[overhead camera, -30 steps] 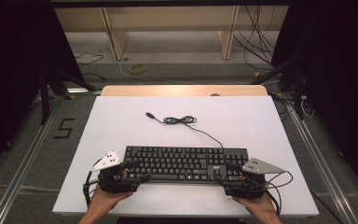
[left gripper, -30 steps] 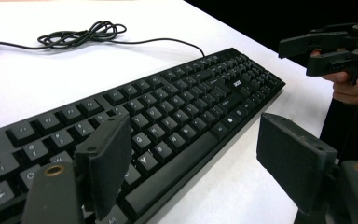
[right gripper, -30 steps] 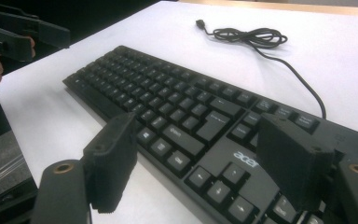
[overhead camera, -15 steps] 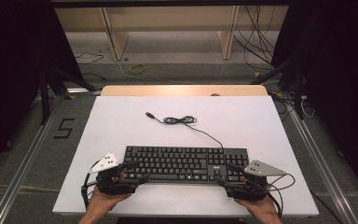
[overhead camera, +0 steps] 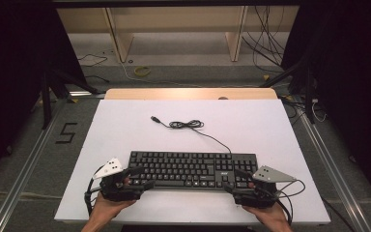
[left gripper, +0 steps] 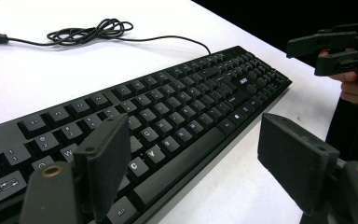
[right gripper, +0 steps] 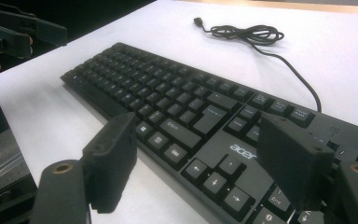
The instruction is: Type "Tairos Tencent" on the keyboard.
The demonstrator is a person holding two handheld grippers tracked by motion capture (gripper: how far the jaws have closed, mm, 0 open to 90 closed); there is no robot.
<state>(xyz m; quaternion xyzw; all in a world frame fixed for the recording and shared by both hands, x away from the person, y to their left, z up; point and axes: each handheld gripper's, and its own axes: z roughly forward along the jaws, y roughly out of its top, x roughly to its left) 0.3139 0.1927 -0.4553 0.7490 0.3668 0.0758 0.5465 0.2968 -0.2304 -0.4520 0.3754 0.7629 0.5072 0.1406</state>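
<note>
A dim room with wooden shelving [overhead camera: 174,29] at the back and loose cables on the floor surrounds a white tabletop [overhead camera: 125,125] lit from above. A black keyboard [overhead camera: 193,169] lies flat on the near half of the tabletop, its long side running across the person's front. Its black cable [overhead camera: 188,124] leaves the far edge near the right end, runs toward the middle of the tabletop, bunches into a loose coil, and ends in a plug lying free to the left of the coil.

The left gripper [overhead camera: 136,178] sits at the keyboard's near left corner, held from below by the left hand [overhead camera: 107,210]. In the left gripper view its jaws stand well apart, one over the leftmost keys and the other over bare tabletop just in front of the keyboard's near edge, gripping nothing.

The right gripper [overhead camera: 236,181] sits at the keyboard's near right corner, held by the right hand [overhead camera: 265,215]. In the right gripper view its jaws are likewise wide apart, one over the tabletop in front of the keyboard, the other above the arrow keys, with nothing between them.
</note>
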